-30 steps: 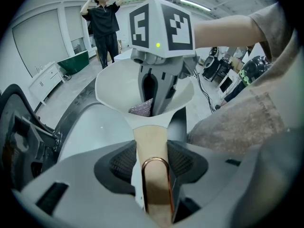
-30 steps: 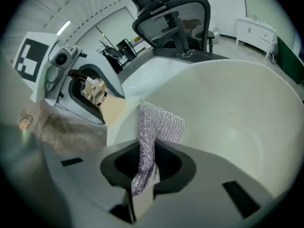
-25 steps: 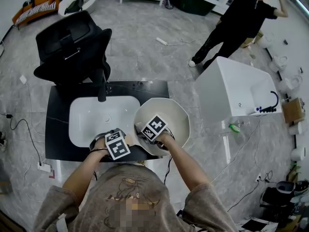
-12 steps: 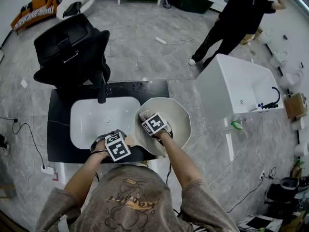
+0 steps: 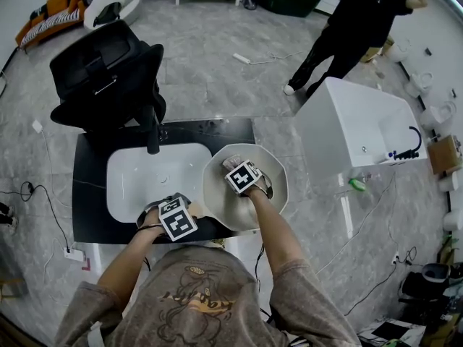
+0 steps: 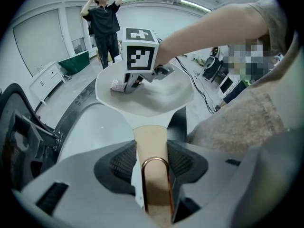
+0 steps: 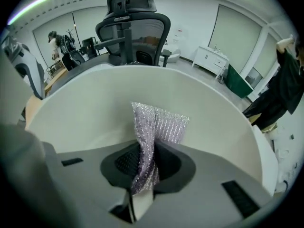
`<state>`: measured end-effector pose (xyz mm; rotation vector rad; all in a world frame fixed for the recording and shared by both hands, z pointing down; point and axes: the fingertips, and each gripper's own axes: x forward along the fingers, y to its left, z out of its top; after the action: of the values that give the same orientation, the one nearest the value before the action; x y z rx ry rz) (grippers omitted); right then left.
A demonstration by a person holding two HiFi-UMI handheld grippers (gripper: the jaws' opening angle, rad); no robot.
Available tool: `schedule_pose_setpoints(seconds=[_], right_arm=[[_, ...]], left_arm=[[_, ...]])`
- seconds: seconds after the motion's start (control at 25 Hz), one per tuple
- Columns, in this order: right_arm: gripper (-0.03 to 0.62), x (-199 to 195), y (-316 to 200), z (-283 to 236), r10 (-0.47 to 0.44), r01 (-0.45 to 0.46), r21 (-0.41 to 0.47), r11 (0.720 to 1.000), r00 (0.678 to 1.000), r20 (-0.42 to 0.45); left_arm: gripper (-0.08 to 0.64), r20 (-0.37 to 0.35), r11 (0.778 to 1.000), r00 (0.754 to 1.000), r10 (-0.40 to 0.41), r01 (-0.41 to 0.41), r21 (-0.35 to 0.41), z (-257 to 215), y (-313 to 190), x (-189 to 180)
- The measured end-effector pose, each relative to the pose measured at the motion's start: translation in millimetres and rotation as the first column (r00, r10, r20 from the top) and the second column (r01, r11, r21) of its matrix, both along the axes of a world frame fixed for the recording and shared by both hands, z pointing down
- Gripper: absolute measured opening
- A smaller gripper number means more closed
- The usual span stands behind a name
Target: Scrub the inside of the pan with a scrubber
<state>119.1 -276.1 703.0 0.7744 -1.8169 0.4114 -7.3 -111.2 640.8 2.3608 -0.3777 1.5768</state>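
Two hand-held grippers work at a black rectangular counter (image 5: 90, 194) with a white rectangular sink (image 5: 145, 179) sunk into it; a black tap (image 5: 152, 132) stands at the sink's far edge.

A wide white pan (image 5: 217, 194) with a faceted rim sits at the counter's right end; its left rim overlaps the sink's right edge, and roughly its right half juts out past the counter's right edge over the grey floor; whether it rests on the counter cannot be told.

The left gripper (image 5: 189, 210) is at the near edge of the counter, just left of the pan; its jaws are closed narrowly on the pan's pale flat handle (image 6: 152, 141), pads pressing both sides, with a copper loop (image 6: 156, 175) lying along the handle between them.

The right gripper (image 5: 235, 166) reaches down inside the bowl, close to the far rim; its jaws pinch a silvery-lilac glittery scrubber (image 7: 154, 127), which sticks out beyond the tips against the pan's inner wall; bare white pan surface lies open to the left and near side of it.

Beyond the counter's far edge stands a black mesh office chair (image 5: 108, 67), close to the tap; to the right, a white boxy tub (image 5: 354, 132) leaves a strip of open floor beside the pan; a person in black (image 5: 354, 20) stands well apart, far right.
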Motion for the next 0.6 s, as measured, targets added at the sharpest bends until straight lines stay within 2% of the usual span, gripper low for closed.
schedule_pose_setpoints(seconds=[0.08,0.16,0.24,0.36,0.6], right_arm=[[0.074,12,-3,1,-0.009,0.009,0.009,1.000,1.000,-0.027],[0.074,29,-2,1,0.022,-0.022,-0.001,1.000,0.999,-0.050],[0.074,35,0,1,0.043,-0.043,-0.014,0.999,0.999,-0.029],[0.074,44,5,2,0.032,-0.033,-0.029,0.999,0.998,-0.048],[0.074,68,24,4,0.059,-0.068,-0.112,0.991,0.995,-0.084]], left_arm=[[0.209,0.001,1.000,1.000,-0.002,0.002,-0.002,-1,0,0],[0.209,0.002,1.000,1.000,-0.002,0.002,-0.004,-1,0,0],[0.209,0.002,1.000,1.000,-0.001,0.001,-0.006,-1,0,0],[0.209,0.001,1.000,1.000,-0.001,0.001,-0.006,-1,0,0],[0.209,0.001,1.000,1.000,-0.004,0.004,-0.005,0,-1,0]])
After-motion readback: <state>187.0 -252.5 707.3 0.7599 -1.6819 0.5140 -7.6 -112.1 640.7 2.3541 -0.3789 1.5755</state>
